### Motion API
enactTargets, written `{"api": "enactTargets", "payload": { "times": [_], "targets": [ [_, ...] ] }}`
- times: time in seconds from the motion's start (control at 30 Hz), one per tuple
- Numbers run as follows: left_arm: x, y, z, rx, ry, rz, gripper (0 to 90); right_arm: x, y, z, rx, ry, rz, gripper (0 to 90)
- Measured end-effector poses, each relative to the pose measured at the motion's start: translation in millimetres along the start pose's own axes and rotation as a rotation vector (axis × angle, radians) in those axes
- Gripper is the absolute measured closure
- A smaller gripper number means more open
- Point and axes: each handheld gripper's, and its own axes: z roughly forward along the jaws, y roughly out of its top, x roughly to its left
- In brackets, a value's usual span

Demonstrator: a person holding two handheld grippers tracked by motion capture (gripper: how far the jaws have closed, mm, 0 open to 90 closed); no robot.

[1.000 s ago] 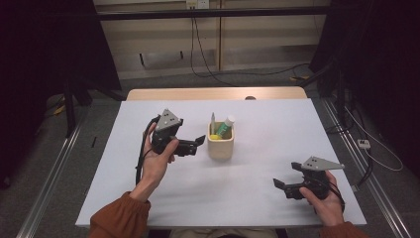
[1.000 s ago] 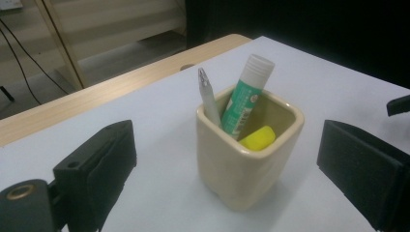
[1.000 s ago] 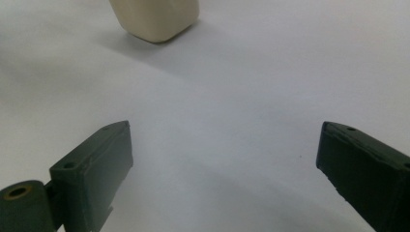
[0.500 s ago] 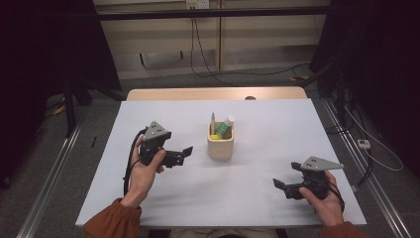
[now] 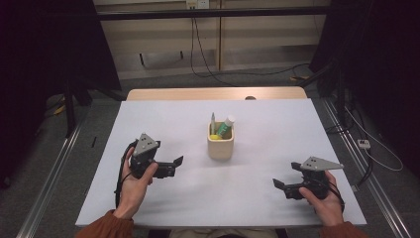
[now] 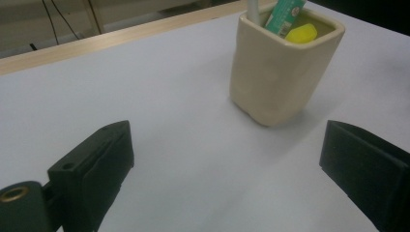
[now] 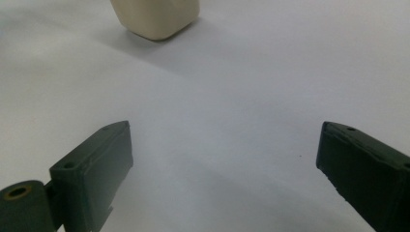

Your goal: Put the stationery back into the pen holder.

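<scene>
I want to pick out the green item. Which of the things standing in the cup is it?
The green tube with the white cap, leaning at the right of the cup. The thin grey pen stands at the left, and a yellow thing sits low between them.

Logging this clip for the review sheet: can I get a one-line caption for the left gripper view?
Open left gripper over the white table, facing a cream holder with a green tube inside.

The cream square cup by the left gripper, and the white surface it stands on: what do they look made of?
The cream square cup looks like glazed ceramic: thick rounded rim, slightly uneven walls, soft satin sheen; moulded plastic can't be ruled out. The white tabletop looks like a matte laminate or painted board, smooth and even, with a pale wood strip along its far edge.
</scene>
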Motion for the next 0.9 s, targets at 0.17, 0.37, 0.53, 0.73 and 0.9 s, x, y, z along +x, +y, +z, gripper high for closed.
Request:
{"api": "enactTargets", "payload": {
  "times": [0.17,0.37,0.53,0.73,0.9],
  "targets": [
    [-1.0,-8.9,-13.5,-0.050,0.006,-0.024,5.3,0.0,0.1,0.2,0.000,0.000,-0.001,5.9],
    [-4.9,-18.9,-22.3,-0.057,0.008,-0.025,5.3,0.2,0.2,0.1,0.000,0.000,-0.001,5.9],
    [-6.7,-28.6,-27.0,-0.044,0.011,-0.025,5.3,0.3,0.3,0.3,0.001,-0.001,-0.001,5.9],
    [-5.9,-39.5,-31.4,-0.025,0.034,-0.028,5.5,0.4,0.2,0.1,0.001,-0.002,-0.001,5.8],
    [-5.2,-50.4,-31.8,-0.008,0.045,-0.041,5.5,0.3,0.2,0.2,0.001,-0.002,-0.001,5.9]
  ]
}}
